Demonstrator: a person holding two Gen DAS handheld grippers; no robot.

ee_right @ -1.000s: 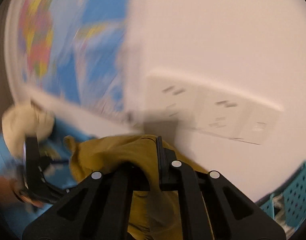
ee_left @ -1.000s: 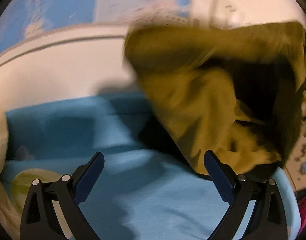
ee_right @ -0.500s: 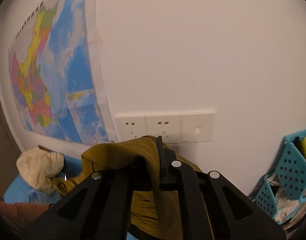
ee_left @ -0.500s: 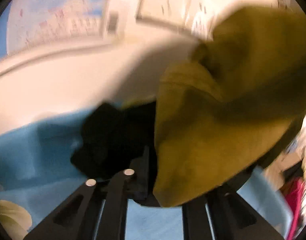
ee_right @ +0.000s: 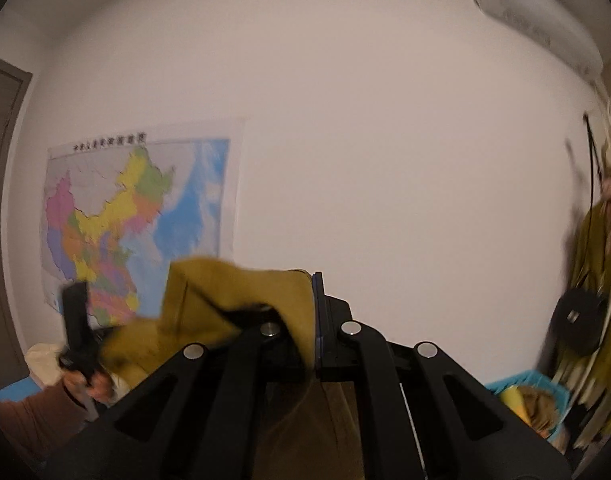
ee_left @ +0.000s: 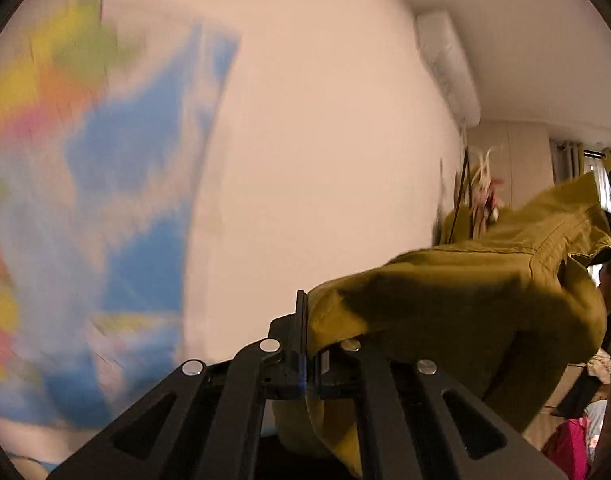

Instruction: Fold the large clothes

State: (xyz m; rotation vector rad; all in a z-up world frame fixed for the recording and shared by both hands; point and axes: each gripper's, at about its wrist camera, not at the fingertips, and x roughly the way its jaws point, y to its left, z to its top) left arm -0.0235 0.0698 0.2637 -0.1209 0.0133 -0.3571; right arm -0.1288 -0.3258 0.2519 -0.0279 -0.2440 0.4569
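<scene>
Up in the air in front of a white wall (ee_right: 385, 160), a mustard-yellow garment (ee_left: 465, 292) is held by two grippers. The left hand-held gripper (ee_left: 303, 320) has its two fingers pressed together, and they pinch an edge of the yellow cloth. From that pinch the garment runs off to the right and a bit upward, with a stitched hem (ee_left: 561, 232) showing at its far end. Some of the cloth also hangs down under the gripper.

The right hand-held gripper (ee_right: 316, 300) is pressed together too, and it pinches another edge of the same garment (ee_right: 225, 292). Here the cloth lies to the left of the fingers and droops down below them. It stretches away to the left toward the other gripper, which looks small and blurry there, held in a person's hand (ee_right: 91, 384) with a brown sleeve (ee_right: 29, 412).

On the wall behind hangs a colorful map (ee_right: 133, 224). In the left wrist view the map (ee_left: 85, 200) is very blurry. A white air conditioner (ee_right: 533, 20) sits high on the wall. A blue basket (ee_right: 533, 384) is low on the right, next to some hanging things that are hard to make out.
</scene>
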